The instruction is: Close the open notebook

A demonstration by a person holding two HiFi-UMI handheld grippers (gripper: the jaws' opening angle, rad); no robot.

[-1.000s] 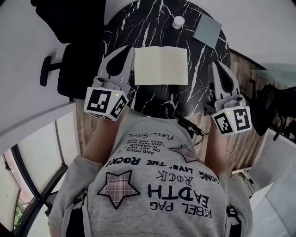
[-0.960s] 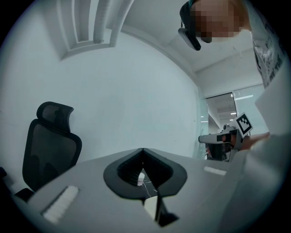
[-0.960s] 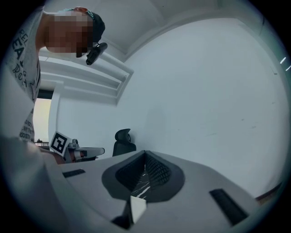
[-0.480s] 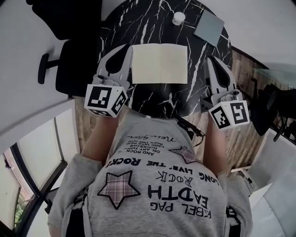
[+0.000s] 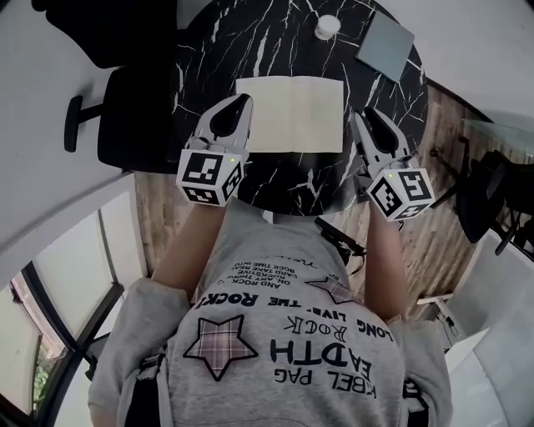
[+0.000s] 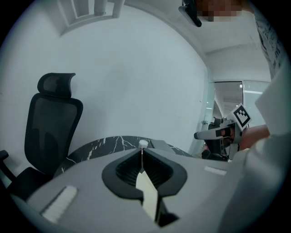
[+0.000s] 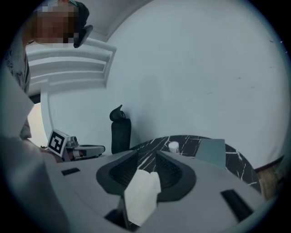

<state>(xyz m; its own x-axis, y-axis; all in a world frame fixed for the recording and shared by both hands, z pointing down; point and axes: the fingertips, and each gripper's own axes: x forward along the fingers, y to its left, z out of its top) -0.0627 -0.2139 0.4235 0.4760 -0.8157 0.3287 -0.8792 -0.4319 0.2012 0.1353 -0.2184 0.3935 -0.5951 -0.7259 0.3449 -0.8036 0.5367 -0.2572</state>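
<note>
The open notebook point(image 5: 289, 113) lies flat with cream pages up on the round black marble table point(image 5: 209, 50). My left gripper point(image 5: 241, 102) hovers at the notebook's left edge with its tips touching and nothing held. In the left gripper view that gripper point(image 6: 142, 150) shows the notebook point(image 6: 148, 193) pale below its jaws. My right gripper point(image 5: 360, 116) hangs just off the notebook's right edge. Its jaws have just been opening. In the right gripper view a narrow gap shows at the gripper point(image 7: 146, 157), with nothing gripped, and the notebook point(image 7: 142, 193) lies beneath.
A small white jar point(image 5: 327, 26) and a grey pad point(image 5: 385, 40) sit at the table's far side. A black office chair point(image 5: 125, 117) stands left of the table, and dark furniture point(image 5: 484, 200) stands to the right. The person's grey printed shirt fills the lower head view.
Both grippers have come down and inward toward the notebook's two side edges. The right jaws have parted slightly; the left ones stay together.
</note>
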